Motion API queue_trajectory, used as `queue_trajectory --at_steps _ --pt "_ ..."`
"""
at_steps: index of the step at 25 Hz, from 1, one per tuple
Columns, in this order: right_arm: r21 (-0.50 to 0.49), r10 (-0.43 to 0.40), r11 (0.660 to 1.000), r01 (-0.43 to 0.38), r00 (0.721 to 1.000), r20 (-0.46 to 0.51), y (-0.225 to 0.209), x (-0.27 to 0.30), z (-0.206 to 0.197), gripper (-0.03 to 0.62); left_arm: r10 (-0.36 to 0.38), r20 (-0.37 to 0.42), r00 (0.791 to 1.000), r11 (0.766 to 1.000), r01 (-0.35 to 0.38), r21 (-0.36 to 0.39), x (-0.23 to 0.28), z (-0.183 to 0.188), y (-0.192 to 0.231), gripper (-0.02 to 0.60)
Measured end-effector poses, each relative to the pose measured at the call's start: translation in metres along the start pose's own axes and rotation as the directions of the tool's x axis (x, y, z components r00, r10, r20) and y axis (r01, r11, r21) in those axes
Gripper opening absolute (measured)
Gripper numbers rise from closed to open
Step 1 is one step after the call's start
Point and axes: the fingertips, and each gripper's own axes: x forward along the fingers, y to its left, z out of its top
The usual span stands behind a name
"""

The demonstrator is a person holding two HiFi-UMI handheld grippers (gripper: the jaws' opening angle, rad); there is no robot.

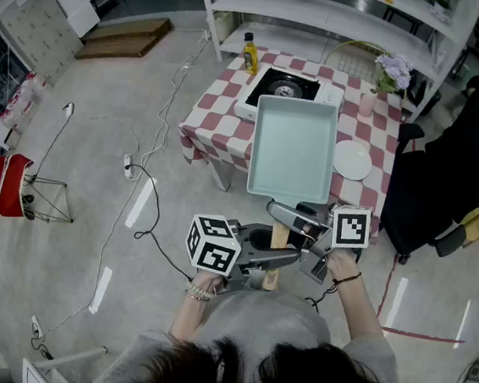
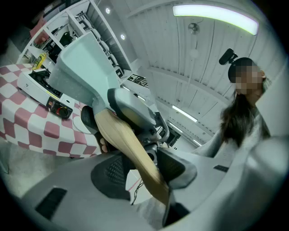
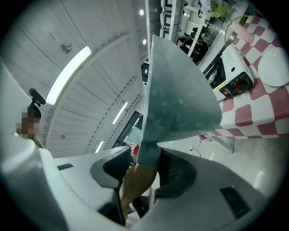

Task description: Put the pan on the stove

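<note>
A pale green rectangular pan (image 1: 293, 150) with a wooden handle (image 1: 279, 233) hangs in the air in front of the checkered table (image 1: 222, 117). My left gripper (image 1: 273, 256) is shut on the handle's near end. The right gripper (image 1: 292, 222) clamps the handle closer to the pan. In the left gripper view the handle (image 2: 126, 144) runs between the pads up to the pan (image 2: 81, 67). The right gripper view shows the pan's underside (image 3: 176, 90) above the held handle (image 3: 137, 180). The white portable stove (image 1: 286, 88) stands at the table's far side, its burner bare.
A white plate (image 1: 352, 160) lies on the table to the right of the pan. A yellow bottle (image 1: 250, 56) and a vase of flowers (image 1: 392, 75) stand at the back. White shelving (image 1: 326, 17) is behind, a dark chair (image 1: 446, 166) to the right, and cables (image 1: 139, 176) on the floor.
</note>
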Motion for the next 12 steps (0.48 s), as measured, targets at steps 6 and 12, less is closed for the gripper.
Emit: queue_trajectory --at_steps 6,12 --pt "-0.005 0.008 1.0 -0.008 1.0 -0.003 0.0005 -0.0019 -0.0012 0.179 0.003 0.003 1.0 1.0 -0.003 -0.007 0.0024 -0.0018 -0.0006 0.198" --pt "-0.002 0.018 1.0 -0.018 1.0 -0.013 -0.0001 -0.0057 -0.0027 0.179 0.01 0.019 1.0 1.0 -0.01 -0.015 0.0074 -0.0033 -0.0006 0.198"
